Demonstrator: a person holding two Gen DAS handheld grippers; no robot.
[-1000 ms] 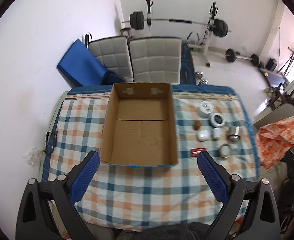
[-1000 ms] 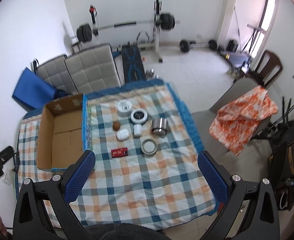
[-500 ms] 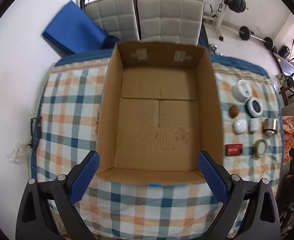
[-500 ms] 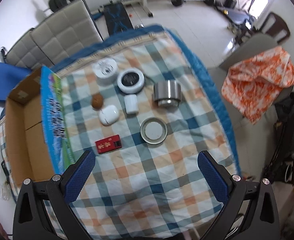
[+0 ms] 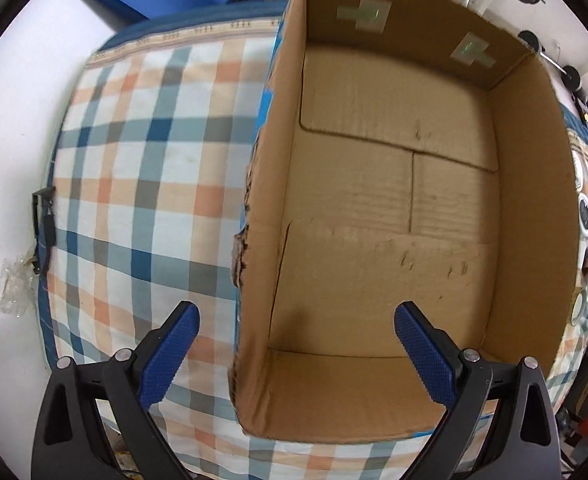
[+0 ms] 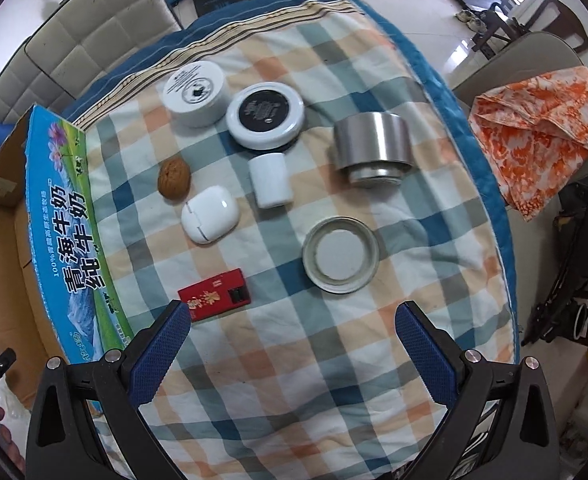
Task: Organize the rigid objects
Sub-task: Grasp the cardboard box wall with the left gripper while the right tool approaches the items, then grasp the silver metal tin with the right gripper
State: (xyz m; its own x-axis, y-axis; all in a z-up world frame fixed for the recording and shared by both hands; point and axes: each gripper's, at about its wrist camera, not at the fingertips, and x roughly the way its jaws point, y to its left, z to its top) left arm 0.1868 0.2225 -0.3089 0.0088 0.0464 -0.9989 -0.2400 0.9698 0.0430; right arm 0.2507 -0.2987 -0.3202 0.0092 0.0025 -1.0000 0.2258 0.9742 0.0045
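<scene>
left gripper point(image 5: 296, 330): jaws wide, holding nothing; hovers over the near-left corner of the cardboard box point(image 5: 394, 208), one finger outside the left wall, one inside
right gripper point(image 6: 290, 330): jaws wide, holding nothing; hovers above the near part of the checked cloth point(image 6: 278, 364) on the surface
box: nothing in it; in the right view its printed wall point(image 6: 74, 240) sits left of the objects
objects: all out on the cloth, none boxed; red card box point(image 6: 216, 294) nearest, just beyond the right gripper's left finger; metal lid point(image 6: 340, 255) to its right; white earbud case point(image 6: 210, 214), walnut point(image 6: 174, 179), small white cylinder point(image 6: 271, 179) in the middle; steel cup point(image 6: 372, 149) on its side at right; white tin point(image 6: 196, 92) and black-topped tin point(image 6: 266, 115) far, touching or nearly so
step, my read: first pick, right side; red card box is the likely target
how to do it well: shift left so it centres between the jaws; it lies flat and thin, so come down low and close across the short sides; watch for the cloth bunching into the grip
left side: could steady the box wall so it doesn't slide on the cloth when things drop in
risk: walnut and steel cup can roll if nudged; leave clearance
</scene>
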